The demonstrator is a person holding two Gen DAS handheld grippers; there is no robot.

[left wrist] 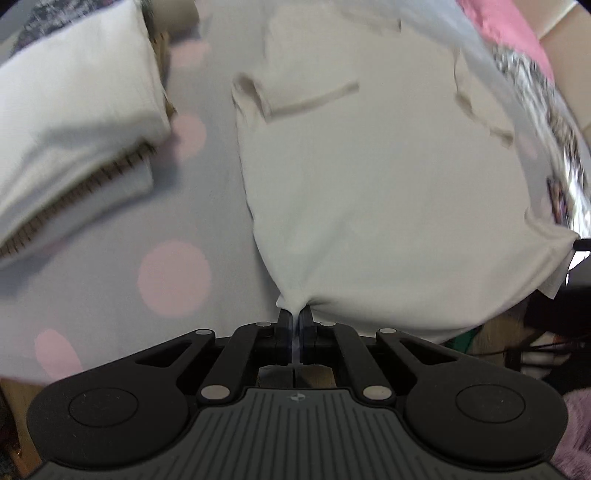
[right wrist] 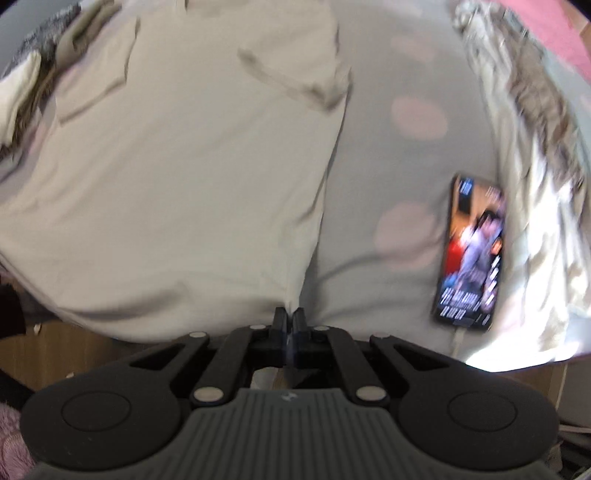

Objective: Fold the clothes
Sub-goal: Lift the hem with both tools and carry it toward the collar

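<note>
A white T-shirt [left wrist: 369, 184] lies spread on a pale sheet with pink dots [left wrist: 173, 277]. My left gripper [left wrist: 294, 314] is shut on the shirt's near left corner, the cloth pinched between the two black fingers. In the right wrist view the same shirt [right wrist: 184, 166] fills the left and middle. My right gripper [right wrist: 289, 314] is shut on its near right corner. The shirt's sleeves lie folded in at the far end. Both views are blurred.
A folded white garment with a dark striped edge [left wrist: 74, 129] lies at the left. A phone with a lit screen [right wrist: 471, 251] lies on the sheet at the right, next to rumpled patterned cloth [right wrist: 535, 147]. A pink cloth [left wrist: 506, 33] lies at the far right.
</note>
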